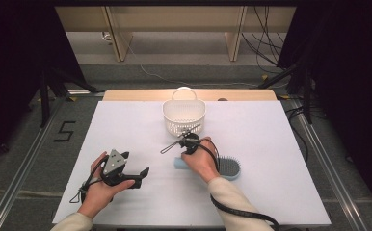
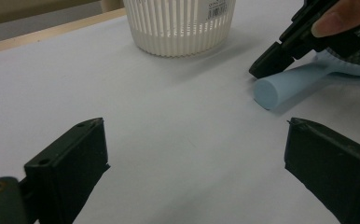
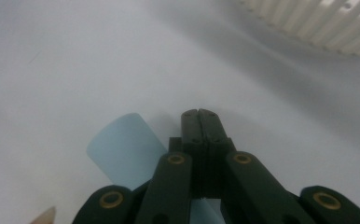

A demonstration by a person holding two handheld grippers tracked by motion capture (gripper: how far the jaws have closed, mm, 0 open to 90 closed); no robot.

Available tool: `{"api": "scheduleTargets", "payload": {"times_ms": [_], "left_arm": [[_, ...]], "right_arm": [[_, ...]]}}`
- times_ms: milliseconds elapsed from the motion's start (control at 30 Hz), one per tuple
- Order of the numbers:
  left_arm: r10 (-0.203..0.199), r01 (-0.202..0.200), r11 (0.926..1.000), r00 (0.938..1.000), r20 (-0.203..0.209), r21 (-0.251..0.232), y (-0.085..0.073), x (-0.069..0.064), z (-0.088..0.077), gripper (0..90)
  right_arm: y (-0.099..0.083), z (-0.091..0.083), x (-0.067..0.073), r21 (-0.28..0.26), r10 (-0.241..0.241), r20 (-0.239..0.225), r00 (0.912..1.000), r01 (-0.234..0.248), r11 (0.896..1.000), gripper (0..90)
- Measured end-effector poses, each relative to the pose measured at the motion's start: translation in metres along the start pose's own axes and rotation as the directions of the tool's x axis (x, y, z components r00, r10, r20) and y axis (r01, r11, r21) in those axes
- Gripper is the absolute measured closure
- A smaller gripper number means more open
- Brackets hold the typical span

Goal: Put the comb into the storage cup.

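Lying flat on the white table (image 1: pixel 126 120) near the basket (image 1: pixel 184 115), a blue hairbrush (image 1: pixel 227 167) under the right gripper (image 1: pixel 190 140); spreading wide over bare tabletop, the left gripper (image 2: pixel 194 154); pressing together just above the brush handle (image 3: pixel 122 149), the right jaws.

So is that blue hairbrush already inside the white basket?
No, the blue hairbrush lies on the table by the right gripper, outside the white basket.

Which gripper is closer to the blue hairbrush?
The right gripper. It sits right over the blue hairbrush, just above its handle, jaws shut and empty. The left gripper is off to the side on the white table, jaws open.
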State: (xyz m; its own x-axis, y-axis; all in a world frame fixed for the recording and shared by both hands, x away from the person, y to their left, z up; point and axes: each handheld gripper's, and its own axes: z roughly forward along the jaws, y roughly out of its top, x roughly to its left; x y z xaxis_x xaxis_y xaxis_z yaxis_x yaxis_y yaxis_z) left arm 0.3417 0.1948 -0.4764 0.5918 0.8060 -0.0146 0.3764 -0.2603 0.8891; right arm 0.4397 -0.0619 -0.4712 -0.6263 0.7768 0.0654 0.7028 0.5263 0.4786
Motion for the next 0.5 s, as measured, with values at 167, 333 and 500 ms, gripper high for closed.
{"api": "scheduleTargets", "payload": {"times_ms": [167,333,500], "left_arm": [[0.001,-0.001,1.0,1.0,-0.007,0.004,0.0,0.001,0.0,5.6],[0.002,-0.002,1.0,0.9999,-0.011,0.007,-0.001,0.001,0.0,5.6],[0.002,-0.001,0.9999,1.0,-0.01,0.013,-0.001,0.001,0.0,5.6]], "right_arm": [[-0.004,-0.002,0.01,0.016,-0.037,-0.017,0.9992,0.037,0.999,90.0],[-0.011,-0.007,0.023,0.051,-0.08,-0.048,0.9956,0.083,0.995,90.0],[-0.017,-0.011,0.03,0.084,-0.121,-0.072,0.99,0.127,0.988,90.0]]}}
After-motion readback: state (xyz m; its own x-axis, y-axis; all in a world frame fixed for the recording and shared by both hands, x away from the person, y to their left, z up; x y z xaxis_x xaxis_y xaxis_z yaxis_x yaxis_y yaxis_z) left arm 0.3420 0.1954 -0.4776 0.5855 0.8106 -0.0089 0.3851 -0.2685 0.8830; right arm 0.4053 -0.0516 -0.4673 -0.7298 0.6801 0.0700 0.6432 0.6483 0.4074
